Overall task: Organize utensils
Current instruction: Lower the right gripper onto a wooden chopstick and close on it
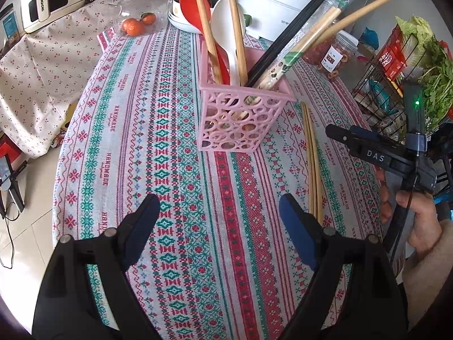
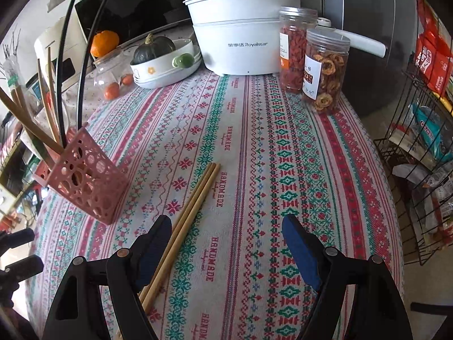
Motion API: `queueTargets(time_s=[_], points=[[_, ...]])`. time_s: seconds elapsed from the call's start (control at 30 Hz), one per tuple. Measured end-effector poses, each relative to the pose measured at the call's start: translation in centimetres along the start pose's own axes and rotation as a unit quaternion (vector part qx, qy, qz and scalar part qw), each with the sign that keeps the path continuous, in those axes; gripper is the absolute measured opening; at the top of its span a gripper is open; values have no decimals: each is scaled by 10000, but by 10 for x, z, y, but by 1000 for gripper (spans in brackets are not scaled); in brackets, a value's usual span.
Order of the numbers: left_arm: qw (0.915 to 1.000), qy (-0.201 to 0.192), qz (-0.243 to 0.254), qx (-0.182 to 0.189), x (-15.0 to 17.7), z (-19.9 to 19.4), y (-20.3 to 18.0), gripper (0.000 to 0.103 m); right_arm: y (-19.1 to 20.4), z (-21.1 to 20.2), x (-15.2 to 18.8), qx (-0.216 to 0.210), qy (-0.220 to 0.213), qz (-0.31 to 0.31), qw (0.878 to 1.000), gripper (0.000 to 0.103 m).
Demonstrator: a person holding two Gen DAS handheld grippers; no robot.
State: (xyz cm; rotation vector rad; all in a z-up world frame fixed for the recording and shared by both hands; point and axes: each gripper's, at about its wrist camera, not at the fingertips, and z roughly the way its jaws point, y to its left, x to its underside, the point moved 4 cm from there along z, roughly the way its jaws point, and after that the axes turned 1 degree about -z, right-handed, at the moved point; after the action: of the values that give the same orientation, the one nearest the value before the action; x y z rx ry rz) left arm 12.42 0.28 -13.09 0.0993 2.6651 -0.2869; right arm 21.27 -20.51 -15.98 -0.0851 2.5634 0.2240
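**Bamboo pair flat on the cloth, both grippers spread**

Pink perforated plastic utensil basket point(image 1: 243, 113) stands upright mid-table on the cross-stitch patterned tablecloth point(image 1: 158, 147). I see it already holding wooden chopsticks, black chopsticks point(image 1: 291, 32), a wrapped pair in a clear sleeve, a white plastic spoon point(image 1: 226, 28) and a red spoon.

One loose pair of light bamboo chopsticks point(image 2: 188, 215) lies flat on the cloth, just beside the basket on its right, not touching it. The two sticks lie side by side, touching.

My left gripper point(image 1: 219, 212) hovers over bare cloth short of the basket, fingers spread wide, holding nothing.

My right gripper point(image 2: 226, 233) is low over the cloth, fingers also spread wide. In the right wrist view the chopstick pair runs diagonally past the inner face of the left finger point(image 2: 153, 249); can't tell if it touches. Nothing pinched.

Back of table: white Royalstar electric pot point(image 2: 240, 42), two clear jars of dried fruit point(image 2: 324, 70), white bowls with a dark green squash point(image 2: 154, 48).
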Motion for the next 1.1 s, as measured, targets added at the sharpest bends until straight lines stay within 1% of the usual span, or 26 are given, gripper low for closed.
queueTargets(time_s=[0.13, 0.23, 0.27, 0.4, 0.57, 0.8, 0.87, 0.9, 0.97, 1.1], points=[[10000, 45, 26, 40, -1, 2, 0, 86, 1, 17, 1, 112, 31, -24, 9999, 81], [9999, 72, 53, 65, -1, 3, 0, 86, 5, 26, 3, 248, 117, -162, 9995, 82], [9999, 73, 55, 72, -1, 3, 1, 86, 7, 25, 3, 274, 38, -229, 9994, 81], [9999, 69, 51, 114, -2, 2, 2, 86, 5, 27, 4, 232, 51, -178, 9996, 81], [9999, 52, 48, 131, -1, 0, 2, 86, 2, 24, 5, 295, 79, -161, 9994, 81], [9999, 41, 57, 112, 1, 0, 2, 86, 6, 25, 0, 685, 522, 194, 9961, 81], [9999, 42, 60, 106, 2, 0, 1, 86, 8, 26, -1, 730, 639, 298, 9948, 81], [9999, 42, 64, 102, 2, 0, 1, 86, 11, 27, -2, 704, 675, 313, 9947, 80], [9999, 42, 69, 93, 3, -1, 1, 86, 16, 28, -1, 657, 718, 245, 9949, 75], [9999, 35, 13, 106, 3, -2, 4, 86, 22, 28, -2, 744, 711, 53, 9947, 69]])
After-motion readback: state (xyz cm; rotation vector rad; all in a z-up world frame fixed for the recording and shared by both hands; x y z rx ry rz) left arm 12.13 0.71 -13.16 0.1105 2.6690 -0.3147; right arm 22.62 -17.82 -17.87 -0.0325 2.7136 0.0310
